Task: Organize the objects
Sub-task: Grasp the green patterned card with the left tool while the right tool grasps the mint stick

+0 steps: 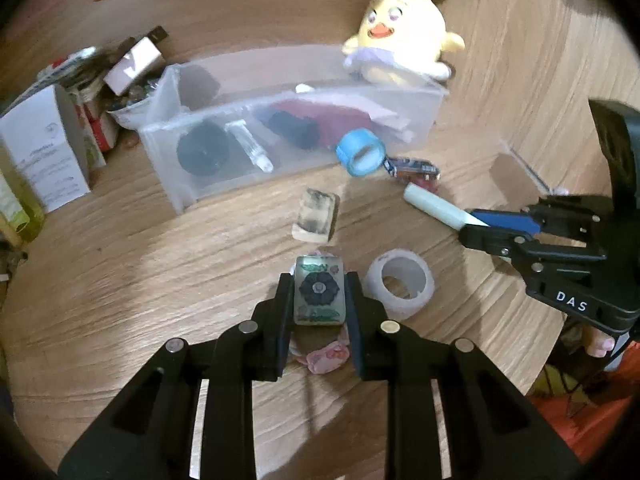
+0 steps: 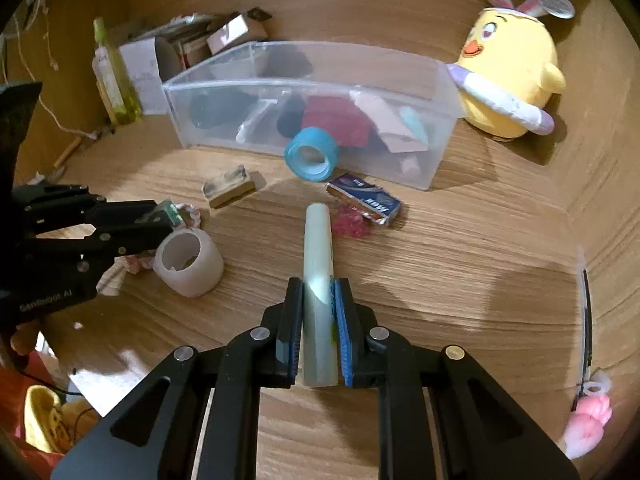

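My left gripper (image 1: 319,284) is shut on a small clear block with a dark flower print (image 1: 319,291), held just above the wooden table. My right gripper (image 2: 319,292) is shut on a pale green tube (image 2: 318,248); the tube also shows in the left wrist view (image 1: 438,208). A clear plastic bin (image 2: 440,136) with dark and red items inside stands at the back. On the table lie a blue tape roll (image 2: 312,154), a white tape roll (image 2: 188,266), a second clear block (image 1: 316,214) and a small blue packet (image 2: 364,199).
A yellow chick plush (image 2: 510,80) sits right of the bin. Boxes and a green bottle (image 2: 114,80) crowd the back left. A pink crumpled piece (image 1: 326,354) lies under my left gripper. A pink beaded item (image 2: 352,226) lies near the packet. The table edge runs at the right.
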